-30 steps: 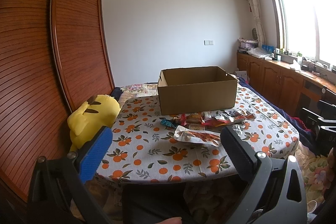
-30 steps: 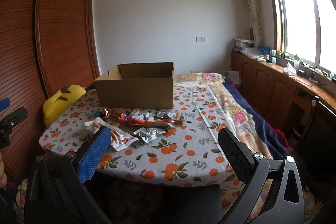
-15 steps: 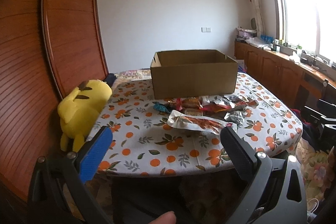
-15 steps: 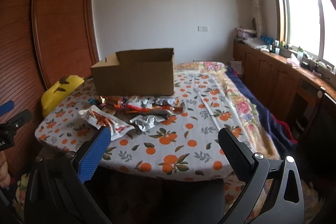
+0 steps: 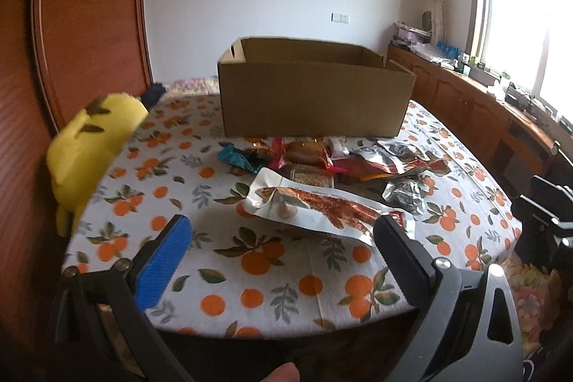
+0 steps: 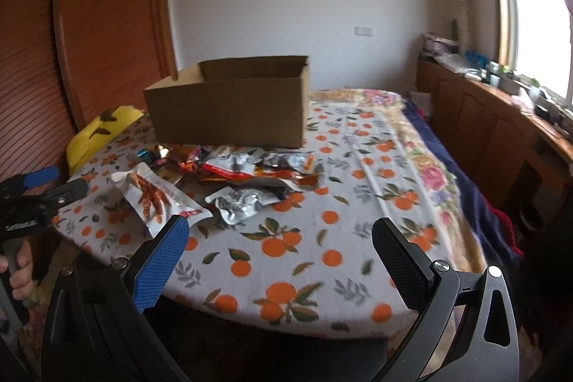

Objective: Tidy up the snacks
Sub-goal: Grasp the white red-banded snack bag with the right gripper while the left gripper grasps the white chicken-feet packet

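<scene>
Silver foil, printed with chicken feet: the long snack pouch [image 5: 315, 208] lies on the table [image 5: 272, 278] just ahead of the left claw [image 5: 281, 231], long axis crosswise. The right claw [image 6: 279, 235] sits farther off. Both are spread, empty.

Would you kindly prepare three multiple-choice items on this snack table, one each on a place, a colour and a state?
1. Where do the snack packets lie?
A. Inside the box
B. On the tablecloth in front of the box
C. On the floor

2. What colour is the plush toy at the table's edge?
A. Yellow
B. Green
C. Purple

3. How are the left tongs?
A. Shut on a packet
B. Shut, empty
C. Open, empty

Key:
1 B, the packets are strewn before the cardboard box.
2 A, its body is bright yellow.
3 C, the fingers stand wide apart with only cloth between them.
</scene>
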`<state>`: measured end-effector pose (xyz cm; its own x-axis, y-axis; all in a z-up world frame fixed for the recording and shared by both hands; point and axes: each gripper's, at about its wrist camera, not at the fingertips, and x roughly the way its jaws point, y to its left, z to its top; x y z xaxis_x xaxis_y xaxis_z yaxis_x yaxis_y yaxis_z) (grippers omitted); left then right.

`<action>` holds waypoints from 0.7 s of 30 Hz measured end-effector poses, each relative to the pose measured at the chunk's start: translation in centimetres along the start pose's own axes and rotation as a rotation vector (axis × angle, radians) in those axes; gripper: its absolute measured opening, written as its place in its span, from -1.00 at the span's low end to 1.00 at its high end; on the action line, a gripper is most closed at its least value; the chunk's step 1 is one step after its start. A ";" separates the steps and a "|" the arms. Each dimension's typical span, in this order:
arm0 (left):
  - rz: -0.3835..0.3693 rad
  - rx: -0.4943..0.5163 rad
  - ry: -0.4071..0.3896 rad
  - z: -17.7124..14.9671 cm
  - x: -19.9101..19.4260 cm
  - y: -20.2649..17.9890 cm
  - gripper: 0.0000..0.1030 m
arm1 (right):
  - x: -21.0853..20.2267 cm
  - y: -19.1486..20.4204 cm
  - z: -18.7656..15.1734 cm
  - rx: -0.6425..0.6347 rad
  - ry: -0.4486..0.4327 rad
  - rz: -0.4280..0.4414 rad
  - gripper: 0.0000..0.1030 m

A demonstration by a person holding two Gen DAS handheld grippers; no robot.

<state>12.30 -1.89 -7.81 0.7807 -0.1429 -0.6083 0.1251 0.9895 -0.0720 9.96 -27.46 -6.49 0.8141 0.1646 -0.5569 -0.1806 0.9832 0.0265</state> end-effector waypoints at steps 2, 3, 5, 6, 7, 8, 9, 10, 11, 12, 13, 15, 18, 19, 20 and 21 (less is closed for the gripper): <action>-0.010 -0.017 0.016 -0.1 1.1 0.3 0.96 | 1.3 0.3 0.3 -0.016 0.021 0.031 1.00; -0.016 -0.028 0.029 -0.1 1.6 0.4 0.95 | 2.0 0.6 0.5 -0.029 0.029 0.047 1.00; -0.043 -0.057 0.058 -0.2 2.6 0.7 0.94 | 3.0 0.9 0.8 -0.046 0.031 0.055 1.00; -0.060 -0.074 0.074 -0.2 3.1 0.8 0.94 | 3.5 1.1 1.0 -0.052 0.033 0.058 1.00; -0.073 -0.086 0.084 -0.1 3.5 0.8 0.94 | 3.9 1.2 1.1 -0.054 0.035 0.062 1.00; -0.087 -0.100 0.095 -0.1 3.9 0.8 0.94 | 4.1 1.3 1.1 -0.053 0.037 0.067 1.00; -0.094 -0.114 0.103 0.0 4.4 0.9 0.94 | 4.4 1.3 1.1 -0.051 0.044 0.072 1.00; -0.100 -0.131 0.111 0.0 4.8 0.9 0.93 | 4.6 1.2 1.1 -0.049 0.047 0.072 1.00; -0.101 -0.146 0.122 0.1 5.3 1.1 0.93 | 4.7 1.1 1.1 -0.044 0.050 0.072 1.00; -0.111 -0.166 0.135 0.1 5.8 1.2 0.93 | 4.8 0.9 0.9 -0.037 0.053 0.072 1.00; -0.122 -0.183 0.147 0.2 6.1 1.3 0.93 | 4.8 0.8 0.8 -0.034 0.055 0.072 1.00; -0.148 -0.229 0.172 0.2 6.9 1.4 0.93 | 4.7 0.5 0.5 -0.028 0.061 0.068 1.00; -0.153 -0.240 0.175 0.9 7.7 1.1 0.93 | 4.3 0.0 0.0 -0.019 0.071 0.061 1.00; -0.136 -0.236 0.166 1.3 7.9 1.1 0.93 | 4.3 -0.2 -0.1 -0.016 0.073 0.057 1.00; -0.116 -0.235 0.163 1.7 8.2 1.1 0.93 | 4.3 -0.3 -0.2 -0.015 0.074 0.054 1.00; -0.108 -0.242 0.165 1.9 8.5 1.3 0.93 | 4.3 -0.4 -0.3 -0.014 0.075 0.051 1.00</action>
<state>20.25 -1.88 -11.57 0.6584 -0.2624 -0.7055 0.0373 0.9475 -0.3176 13.35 -27.17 -9.15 0.7600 0.2077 -0.6159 -0.2290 0.9724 0.0453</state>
